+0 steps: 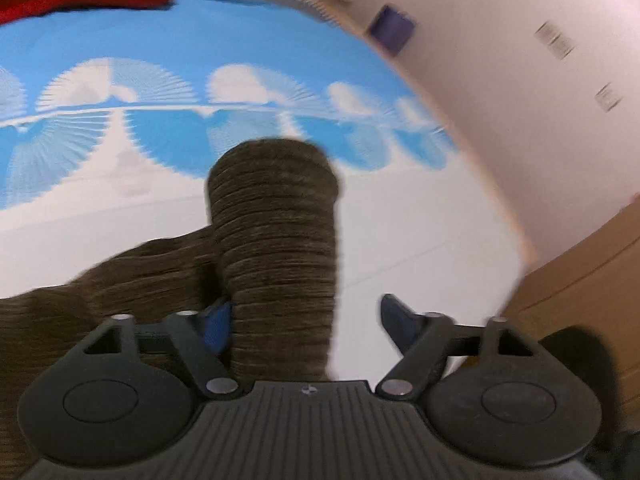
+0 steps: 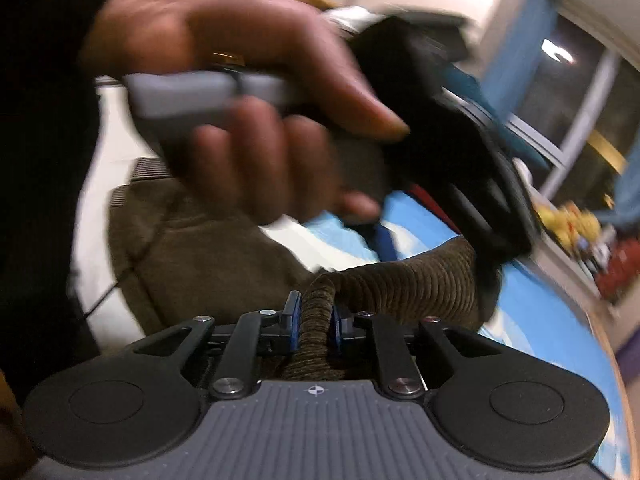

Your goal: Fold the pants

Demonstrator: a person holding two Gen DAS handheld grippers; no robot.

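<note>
Clearly you were only starting: the olive-brown ribbed corduroy pants (image 2: 208, 248) lay bunched on the blue-and-white cloud-print sheet (image 1: 248, 40) — your right claw (image 2: 314, 320) clamped a leg, your left claw (image 1: 306, 320) stood apart.

Your right tool (image 2: 314, 322) pinches the pants (image 2: 208, 248), which lie on the bed (image 1: 400, 220); a bunched leg (image 1: 276, 240) rises between your left tool (image 1: 306, 320) fingers.
</note>
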